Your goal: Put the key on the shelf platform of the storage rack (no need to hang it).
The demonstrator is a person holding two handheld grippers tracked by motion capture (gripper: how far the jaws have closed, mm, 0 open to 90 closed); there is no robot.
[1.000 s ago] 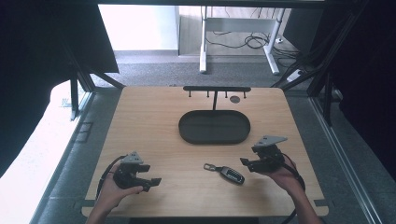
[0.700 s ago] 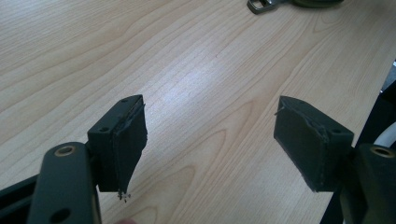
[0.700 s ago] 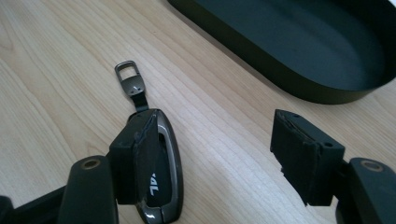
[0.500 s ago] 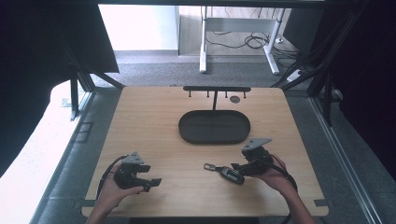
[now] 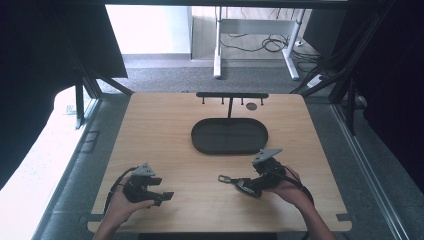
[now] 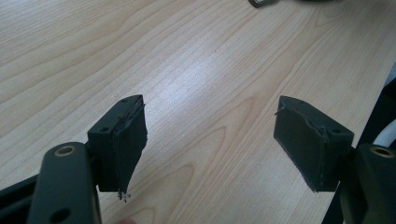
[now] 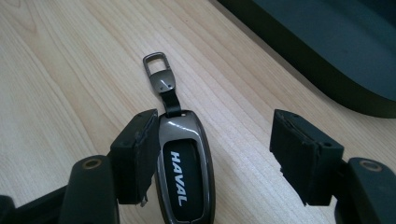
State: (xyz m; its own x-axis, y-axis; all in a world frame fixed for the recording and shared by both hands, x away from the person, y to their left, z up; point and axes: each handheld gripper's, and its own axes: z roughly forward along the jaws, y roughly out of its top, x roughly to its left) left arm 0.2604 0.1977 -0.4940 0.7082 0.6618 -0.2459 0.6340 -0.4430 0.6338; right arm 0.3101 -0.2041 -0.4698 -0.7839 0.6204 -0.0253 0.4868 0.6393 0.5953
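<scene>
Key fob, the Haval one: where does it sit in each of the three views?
High view: key fob lower centre-right, at the right tool.
Left gripper view: top edge, seemingly its metal clip.
Right gripper view: bottom centre, between open jaws, against the left-hand one.
Landmark: black oval tray beyond it.

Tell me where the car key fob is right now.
The car key fob lies flat on the wooden table, near its front right in the high view, just in front of the black oval tray. It sits between the open jaws of the right gripper, against one pad.
</scene>
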